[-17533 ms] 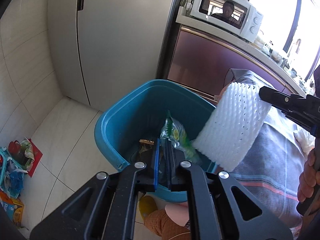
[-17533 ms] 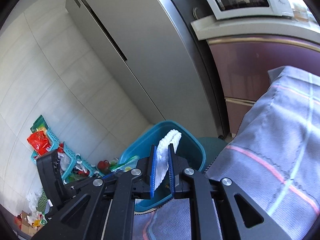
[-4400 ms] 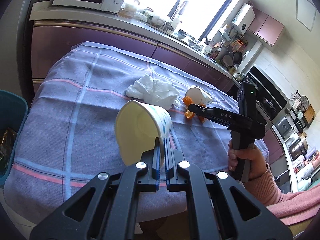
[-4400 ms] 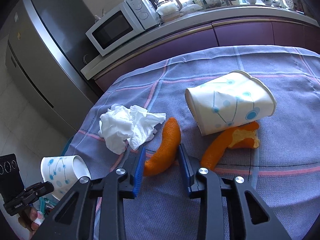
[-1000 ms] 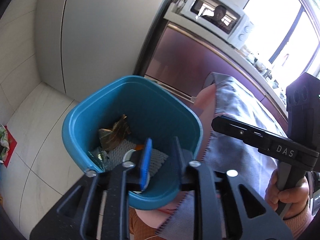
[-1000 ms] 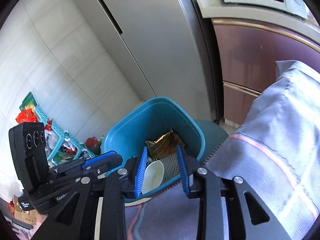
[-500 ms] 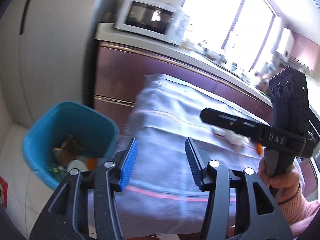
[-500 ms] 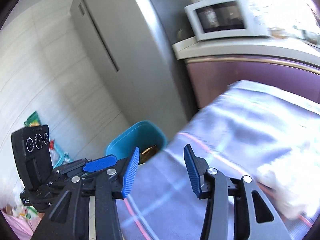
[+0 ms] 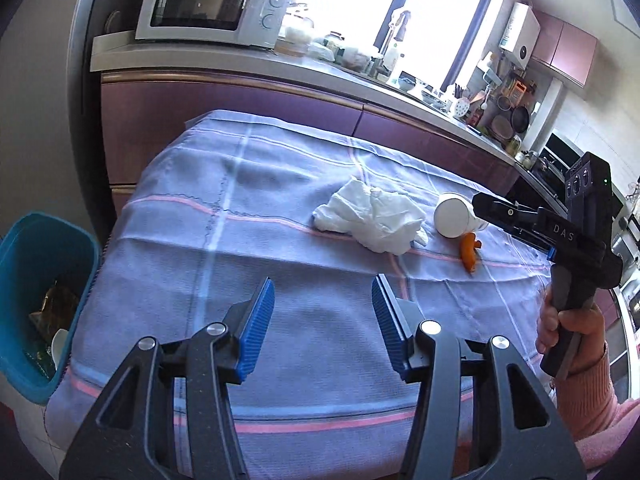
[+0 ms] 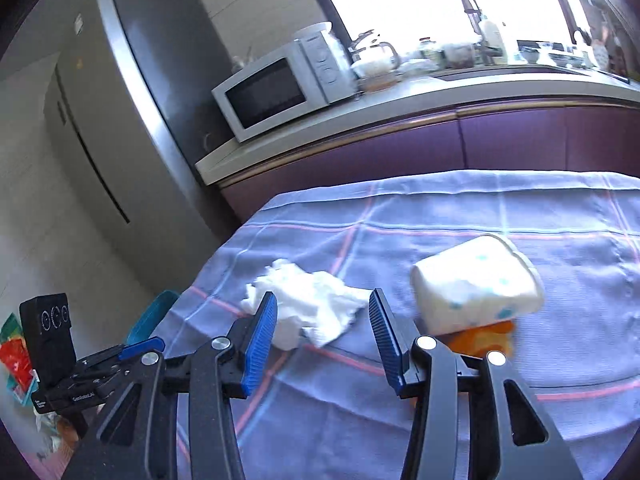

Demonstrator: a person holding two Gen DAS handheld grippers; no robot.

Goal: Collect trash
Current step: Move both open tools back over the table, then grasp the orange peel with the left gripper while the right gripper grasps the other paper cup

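A crumpled white tissue [image 9: 372,220] [image 10: 308,304], a paper cup on its side [image 9: 454,220] [image 10: 476,284] and an orange peel [image 9: 469,254] [image 10: 482,340] lie on the purple checked tablecloth [image 9: 248,208]. My left gripper [image 9: 322,324] is open and empty, above the cloth's near part, well short of the tissue. My right gripper [image 10: 323,336] is open and empty, just before the tissue, the cup and peel to its right. The right gripper also shows in the left wrist view [image 9: 520,220], next to the cup. The blue trash bin [image 9: 24,248] stands on the floor left of the table, with trash inside.
A counter with a microwave [image 9: 208,12] and purple cabinets [image 9: 240,100] runs behind the table. A grey fridge [image 10: 112,128] stands at the left. A basket with colourful bags [image 10: 14,356] sits on the floor far left.
Both grippers have swung from over the bin to the right, toward the table. Both now face the tissue, cup and peel. Both jaws have opened wider.
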